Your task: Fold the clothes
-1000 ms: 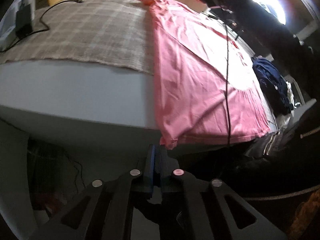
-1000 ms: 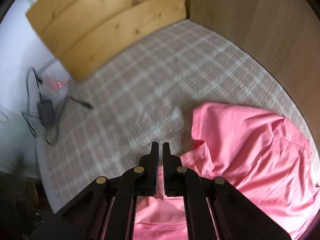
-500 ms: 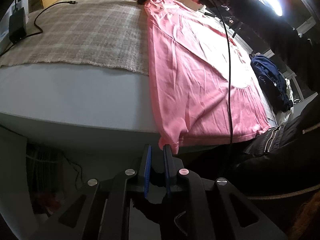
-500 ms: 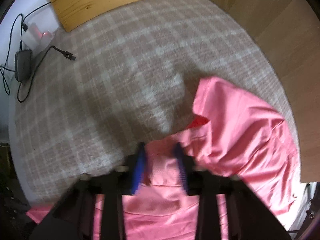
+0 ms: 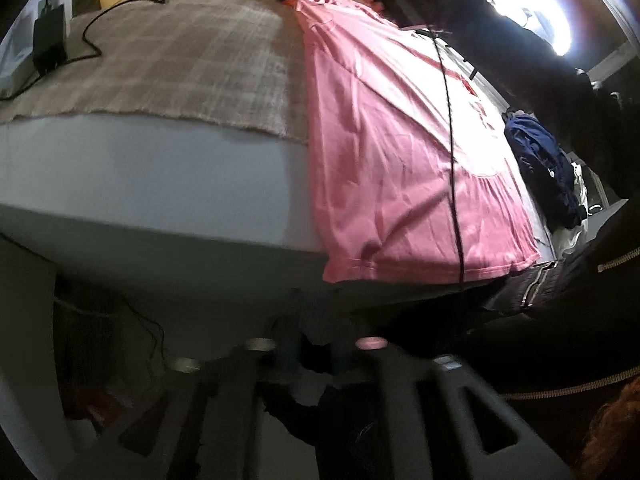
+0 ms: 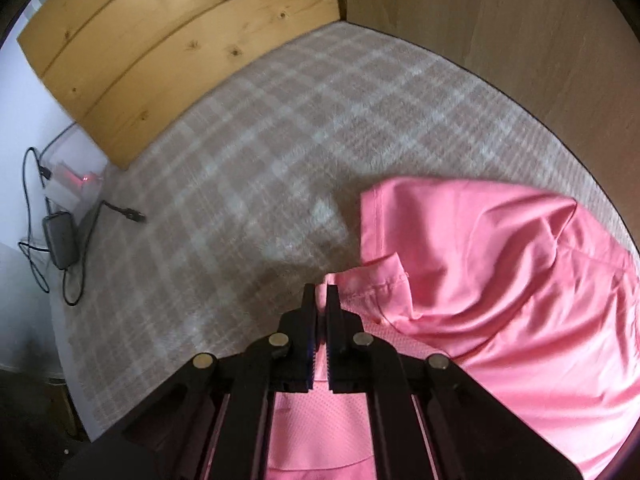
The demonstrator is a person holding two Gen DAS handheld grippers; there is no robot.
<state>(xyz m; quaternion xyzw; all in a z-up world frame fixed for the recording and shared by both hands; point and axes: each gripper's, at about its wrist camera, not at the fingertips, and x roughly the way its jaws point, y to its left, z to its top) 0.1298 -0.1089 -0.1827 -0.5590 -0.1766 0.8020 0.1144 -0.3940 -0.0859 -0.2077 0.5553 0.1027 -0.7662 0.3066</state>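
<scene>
- Pink shirt (image 5: 400, 152) lies flat on the plaid bed cover (image 5: 192, 64), long axis near-to-far.
- Right gripper (image 6: 320, 300), narrow, pinches its far collar edge.
- Left gripper (image 5: 320, 344), blurred, jaws opening, empty just below the near hem corner.

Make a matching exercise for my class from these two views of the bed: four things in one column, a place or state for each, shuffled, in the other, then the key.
Things
1. pink shirt
2. navy garment
3. power adapter
4. right tongs

Places or states
A. bunched in a heap beyond the shirt's far side
B. at the bed's edge, cable trailing from it
C. spread along the bed, hem at the near edge
D. shut on the pink cloth near the collar

Pairs: 1-C, 2-A, 3-B, 4-D
</scene>
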